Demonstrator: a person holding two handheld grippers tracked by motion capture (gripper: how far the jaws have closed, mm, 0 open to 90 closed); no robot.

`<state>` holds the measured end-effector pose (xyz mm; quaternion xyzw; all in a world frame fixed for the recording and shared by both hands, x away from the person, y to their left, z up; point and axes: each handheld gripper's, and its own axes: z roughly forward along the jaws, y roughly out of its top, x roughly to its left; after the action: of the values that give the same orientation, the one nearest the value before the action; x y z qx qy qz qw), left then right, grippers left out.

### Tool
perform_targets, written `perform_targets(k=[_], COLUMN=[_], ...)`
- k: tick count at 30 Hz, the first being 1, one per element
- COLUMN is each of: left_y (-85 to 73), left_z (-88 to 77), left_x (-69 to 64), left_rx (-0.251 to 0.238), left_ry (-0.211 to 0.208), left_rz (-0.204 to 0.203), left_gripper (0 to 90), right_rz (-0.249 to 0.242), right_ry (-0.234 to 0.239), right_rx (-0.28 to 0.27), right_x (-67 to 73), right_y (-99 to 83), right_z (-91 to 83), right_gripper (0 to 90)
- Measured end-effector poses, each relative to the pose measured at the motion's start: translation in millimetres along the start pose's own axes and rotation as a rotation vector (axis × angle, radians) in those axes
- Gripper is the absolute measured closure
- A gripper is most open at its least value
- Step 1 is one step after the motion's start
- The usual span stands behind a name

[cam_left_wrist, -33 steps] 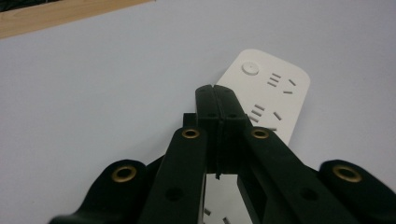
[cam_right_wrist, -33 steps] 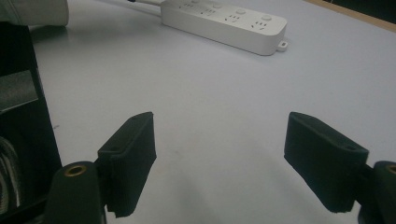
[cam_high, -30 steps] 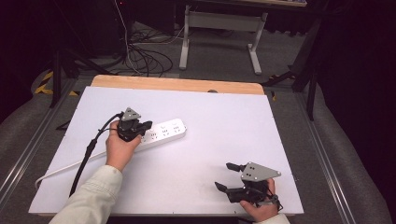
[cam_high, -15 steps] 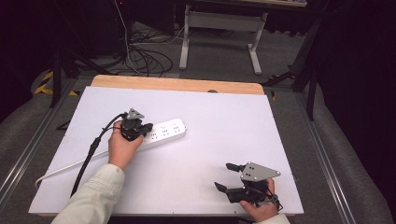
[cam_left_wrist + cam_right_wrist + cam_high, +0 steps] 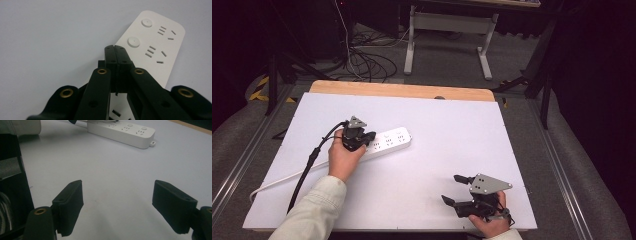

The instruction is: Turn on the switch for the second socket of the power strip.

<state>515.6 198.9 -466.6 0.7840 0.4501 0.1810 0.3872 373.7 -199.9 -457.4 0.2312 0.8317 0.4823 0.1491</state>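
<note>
A white power strip lies flat on the white board, left of centre. My left gripper is shut above its left part, tips pointing right along the strip. In the left gripper view the two jaws are pressed together with nothing between them, just short of a round button on the power strip. My right gripper rests near the front right edge of the board, open, tips pointing left. In the right gripper view its pads stand wide apart over bare board, with the power strip far ahead.
The white board covers the table, with a wooden strip along its far edge. A black cable trails from the left gripper toward the front left. The strip's white cord runs off to the left edge.
</note>
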Motion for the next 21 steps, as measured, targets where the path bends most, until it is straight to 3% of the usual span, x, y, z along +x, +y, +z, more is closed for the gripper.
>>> perform_targets(k=[9, 12, 17, 21], left_y=[0.0, 0.1, 0.0, -0.4], left_z=[4.1, 4.4, 4.1, 5.3], left_x=[-7.8, -11.7, -10.5, -12.1], left_rx=[0.006, 0.003, 0.006, -0.007], left_ry=[-0.053, -0.023, -0.036, -0.02], left_rz=[-0.012, 0.007, -0.005, 0.015], left_gripper=[89.8, 89.8, 89.8, 89.8], right_rz=[0.0, 0.001, 0.004, 0.004], right_ry=[0.002, 0.001, 0.001, 0.001], right_rx=[0.0, -0.001, -0.001, -0.002], right_x=[0.2, 0.2, -0.3, -0.5], right_y=[0.1, -0.1, -0.5, -0.6], right_z=[0.0, -0.3, -0.4, -0.2], right_gripper=[25.4, 25.4, 25.4, 25.4])
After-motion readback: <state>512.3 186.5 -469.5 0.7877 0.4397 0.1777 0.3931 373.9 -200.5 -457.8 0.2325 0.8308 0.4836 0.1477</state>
